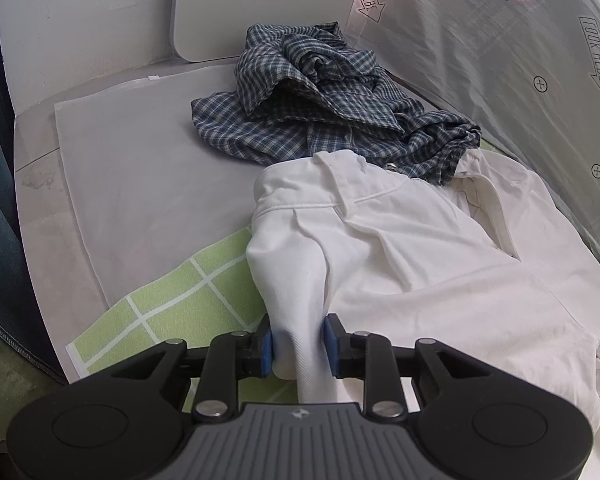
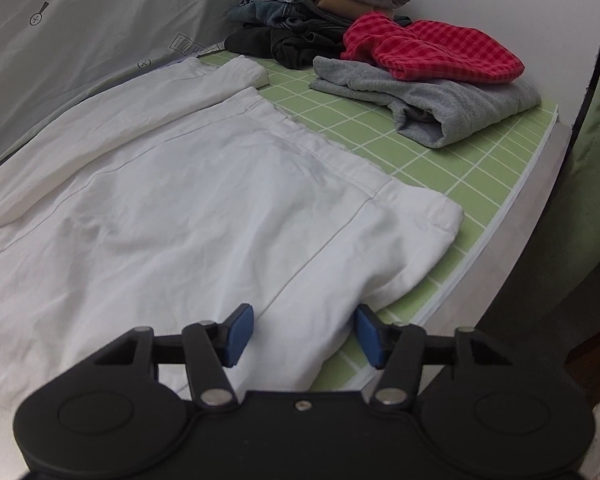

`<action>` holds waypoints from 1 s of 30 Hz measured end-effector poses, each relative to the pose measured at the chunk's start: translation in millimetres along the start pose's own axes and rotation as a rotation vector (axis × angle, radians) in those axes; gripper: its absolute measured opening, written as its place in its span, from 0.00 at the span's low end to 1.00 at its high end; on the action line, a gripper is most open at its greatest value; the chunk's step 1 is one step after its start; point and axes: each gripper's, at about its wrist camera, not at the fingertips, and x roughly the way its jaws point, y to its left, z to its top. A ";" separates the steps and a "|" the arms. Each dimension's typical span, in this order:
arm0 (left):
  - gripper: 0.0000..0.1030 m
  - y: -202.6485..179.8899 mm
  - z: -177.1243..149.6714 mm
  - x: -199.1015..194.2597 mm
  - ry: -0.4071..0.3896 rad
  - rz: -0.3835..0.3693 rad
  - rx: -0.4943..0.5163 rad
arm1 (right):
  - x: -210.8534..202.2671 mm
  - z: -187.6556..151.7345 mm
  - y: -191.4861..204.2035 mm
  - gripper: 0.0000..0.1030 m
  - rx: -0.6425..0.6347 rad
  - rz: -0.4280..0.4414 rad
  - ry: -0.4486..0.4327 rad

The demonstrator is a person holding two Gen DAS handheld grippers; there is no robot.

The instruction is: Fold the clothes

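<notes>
Green gridded matting point(image 2: 440, 152) covers the work surface, with a pale printed sheet rising behind it and a white board propped at the far left. White trousers point(image 1: 440, 272) lie spread along the mat: the waistband end shows in the left wrist view, the two leg ends in the right wrist view.

The left gripper point(image 1: 299, 346) is clamped narrowly on a bunched ridge of the trousers near the waist, its blue pads pressing the cloth from both sides and drawing it up off the mat. The right gripper point(image 2: 304, 332) sits at the near edge of one trouser leg with its jaws fairly wide in the picture; white cloth lies between the pads, but they do not visibly press on it, so no firm hold can be claimed there.

As for progress, the trousers look flattened but not yet folded, so this garment's fold seems only to be starting. A crumpled blue checked shirt point(image 1: 324, 96) waits just beyond the waistband, apparently untouched. At the far right, a grey folded garment point(image 2: 440, 100), a red checked one point(image 2: 432, 52) and a dark stack point(image 2: 312, 12) suggest several pieces are already finished.
</notes>
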 end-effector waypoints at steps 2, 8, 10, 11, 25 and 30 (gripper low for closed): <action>0.26 -0.6 0.8 -1.3 -0.002 0.001 -0.010 | -0.4 4.3 0.0 0.10 0.001 -0.004 -0.002; 0.19 -8.0 8.4 -17.3 -0.039 -0.015 -0.032 | -6.8 17.4 -4.1 0.06 0.050 0.040 -0.040; 0.18 -11.1 14.4 -25.5 -0.055 -0.032 -0.050 | -10.6 26.1 -5.5 0.06 0.079 0.059 -0.067; 0.17 -14.9 19.0 -30.4 -0.070 -0.044 -0.057 | -12.7 31.6 -5.9 0.06 0.096 0.069 -0.083; 0.12 -96.8 73.2 -68.7 -0.224 -0.166 -0.116 | -34.4 174.7 59.6 0.05 -0.036 0.245 -0.408; 0.12 -101.5 67.0 -50.4 -0.196 -0.142 -0.179 | 6.7 182.8 88.2 0.05 -0.101 0.258 -0.348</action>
